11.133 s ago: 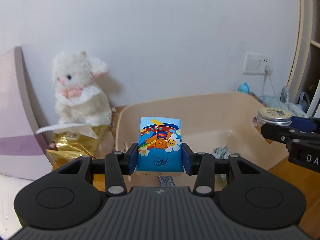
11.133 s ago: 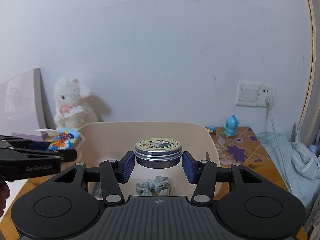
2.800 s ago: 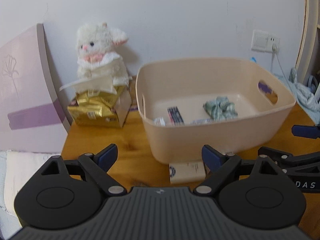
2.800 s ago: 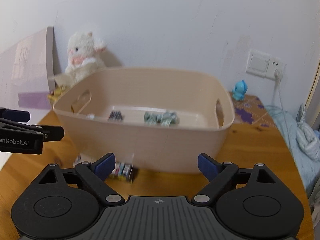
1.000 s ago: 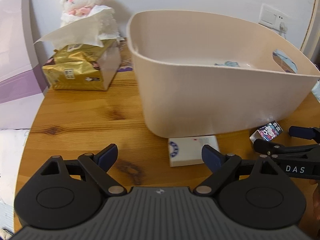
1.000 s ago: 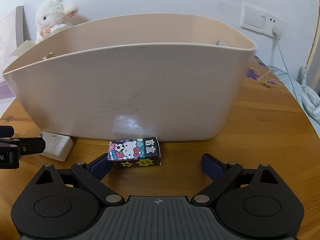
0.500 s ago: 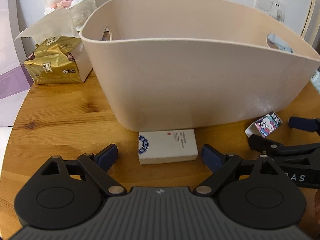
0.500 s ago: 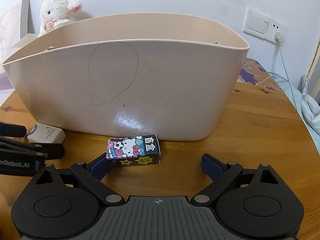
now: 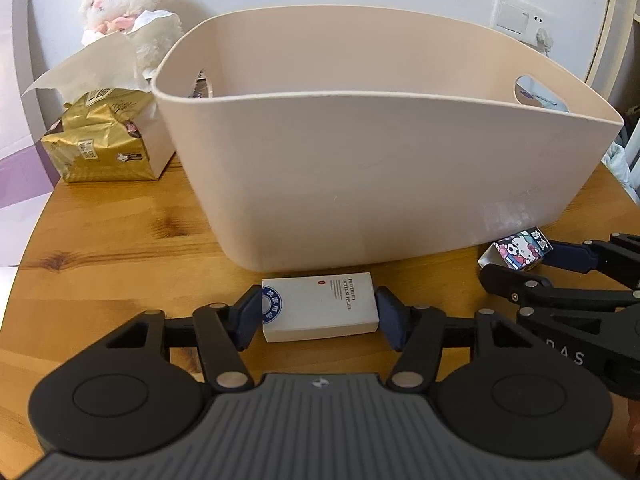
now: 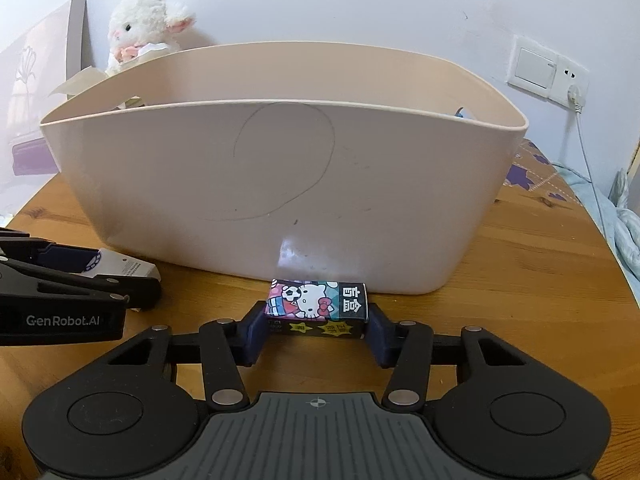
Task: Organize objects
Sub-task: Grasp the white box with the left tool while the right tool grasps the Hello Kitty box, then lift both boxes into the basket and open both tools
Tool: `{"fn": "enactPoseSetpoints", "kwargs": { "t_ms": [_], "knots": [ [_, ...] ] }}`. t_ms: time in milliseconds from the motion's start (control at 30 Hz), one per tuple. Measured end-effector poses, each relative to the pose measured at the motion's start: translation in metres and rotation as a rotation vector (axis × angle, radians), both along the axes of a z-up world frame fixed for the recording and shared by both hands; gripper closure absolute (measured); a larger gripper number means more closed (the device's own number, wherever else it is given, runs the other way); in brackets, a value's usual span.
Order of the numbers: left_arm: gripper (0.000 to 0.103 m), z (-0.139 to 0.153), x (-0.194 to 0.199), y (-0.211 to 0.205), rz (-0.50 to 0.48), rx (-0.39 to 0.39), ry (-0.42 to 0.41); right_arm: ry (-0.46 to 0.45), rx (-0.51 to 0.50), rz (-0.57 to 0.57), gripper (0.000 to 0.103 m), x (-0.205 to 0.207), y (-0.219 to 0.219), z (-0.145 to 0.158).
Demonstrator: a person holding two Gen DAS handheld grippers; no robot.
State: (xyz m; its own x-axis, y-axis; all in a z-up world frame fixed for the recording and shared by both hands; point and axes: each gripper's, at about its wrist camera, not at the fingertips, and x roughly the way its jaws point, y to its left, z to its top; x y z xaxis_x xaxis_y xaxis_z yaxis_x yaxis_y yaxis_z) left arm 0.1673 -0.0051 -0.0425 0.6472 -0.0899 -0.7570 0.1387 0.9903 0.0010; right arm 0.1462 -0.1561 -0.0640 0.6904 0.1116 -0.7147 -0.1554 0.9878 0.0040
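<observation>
Left gripper [image 9: 319, 312] clamped on white box [image 9: 320, 311], right gripper [image 10: 316, 330] clamped on cartoon box [image 10: 316, 307], beige bin [image 10: 280, 184] at 12 o'clock

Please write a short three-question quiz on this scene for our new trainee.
1. True or false: the left tongs are closed on the white box.
2. What do the right tongs grip? A) a metal tin B) the cartoon cat box C) a sock
3. Where do both boxes sit relative to the beige bin?

Key: 1. True. 2. B. 3. Outside it, on the wooden table, against its near wall.
</observation>
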Motion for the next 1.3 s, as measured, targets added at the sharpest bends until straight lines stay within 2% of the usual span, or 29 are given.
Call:
{"fn": "enactPoseSetpoints", "kwargs": {
  "t_ms": [167, 433, 633, 800, 1067, 1300],
  "knots": [
    [0.042, 0.0, -0.004, 0.007, 0.008, -0.007, 0.005, 0.018, -0.003, 0.025, 0.056, -0.005, 0.003, 0.003],
    [0.042, 0.019, -0.026, 0.014, -0.005, 0.008, -0.046, -0.028, 0.001, 0.037, 0.056, -0.022, 0.002, 0.022],
    [0.042, 0.04, -0.047, 0.021, -0.025, -0.023, -0.092, -0.105, -0.003, 0.03, 0.056, -0.044, -0.001, 0.047],
    [0.042, 0.061, -0.063, 0.024, -0.03, -0.015, -0.155, -0.174, 0.0, 0.043, 0.056, -0.057, -0.002, 0.073],
    [0.042, 0.101, -0.066, 0.03, -0.025, -0.038, -0.262, -0.27, 0.009, 0.05, 0.056, -0.051, -0.001, 0.11],
    [0.042, 0.132, -0.044, 0.025, -0.018, -0.016, -0.34, -0.336, 0.025, 0.043, 0.056, -0.029, 0.009, 0.131]
  ]
}}
